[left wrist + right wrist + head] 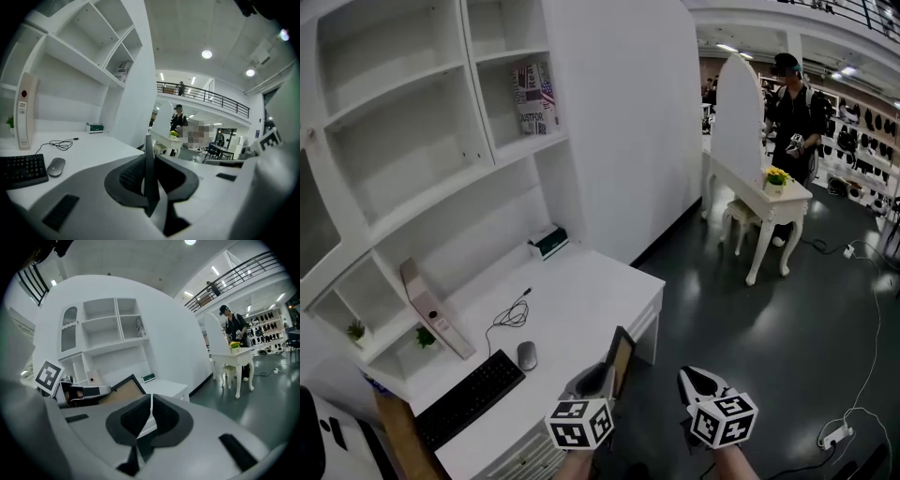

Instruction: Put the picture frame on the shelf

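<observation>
The picture frame (620, 360), a thin dark-edged rectangle with a brown backing board, stands upright and edge-on at 6 o'clock in the head view. It is by the near edge of the white desk (581, 286), pinched along one edge by the jaws of the left gripper (605, 376). The right gripper (150, 404) hangs just beside it at 5 o'clock, jaws pressed together on nothing.

The step in hand looks like the carry. The pinch needs to stay firm, since a one-edge grip probably lets the frame swing. A rise toward a bare compartment of the white shelf unit (389, 98) at 10 o'clock would suit, away from the flag-printed book (534, 97). The right gripper could steady the free edge.

The path crosses a black keyboard (469, 398), a grey mouse (527, 355) and a coiled black cable (512, 312). At 2 o'clock, on the dark grey floor (750, 319), a white dressing table (759, 187) carries yellow flowers (776, 175), with a person (792, 103) behind it.
</observation>
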A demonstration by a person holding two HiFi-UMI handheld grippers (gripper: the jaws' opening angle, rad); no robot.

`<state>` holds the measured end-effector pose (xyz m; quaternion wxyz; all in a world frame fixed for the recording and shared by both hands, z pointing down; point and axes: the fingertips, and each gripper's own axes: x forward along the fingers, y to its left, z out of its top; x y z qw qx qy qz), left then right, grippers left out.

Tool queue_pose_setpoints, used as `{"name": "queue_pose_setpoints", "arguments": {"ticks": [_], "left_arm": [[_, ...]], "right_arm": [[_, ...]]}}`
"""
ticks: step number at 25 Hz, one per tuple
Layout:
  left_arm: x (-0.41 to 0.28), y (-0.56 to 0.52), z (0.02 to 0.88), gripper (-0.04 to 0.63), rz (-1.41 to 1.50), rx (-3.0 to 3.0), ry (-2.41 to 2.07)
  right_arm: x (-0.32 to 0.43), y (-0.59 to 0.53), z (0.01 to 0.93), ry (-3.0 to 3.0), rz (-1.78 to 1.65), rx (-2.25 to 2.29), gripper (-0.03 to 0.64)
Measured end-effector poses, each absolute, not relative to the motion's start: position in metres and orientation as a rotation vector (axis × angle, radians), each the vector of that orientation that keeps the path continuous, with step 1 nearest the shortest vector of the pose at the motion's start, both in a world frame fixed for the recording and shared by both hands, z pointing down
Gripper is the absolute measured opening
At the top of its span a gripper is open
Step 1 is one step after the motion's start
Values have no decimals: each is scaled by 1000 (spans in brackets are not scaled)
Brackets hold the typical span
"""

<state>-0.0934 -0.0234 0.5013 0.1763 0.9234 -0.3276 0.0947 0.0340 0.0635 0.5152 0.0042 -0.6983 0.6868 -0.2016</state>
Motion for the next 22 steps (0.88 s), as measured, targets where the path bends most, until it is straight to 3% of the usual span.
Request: {"name": "queue_pose_setpoints", "arguments": {"ticks": [22], "left_arm": [[-82,-145,504,67,311,2607,-1063]], "right_arm": [[54,-75,523,2291,-690,-2064,2]]}}
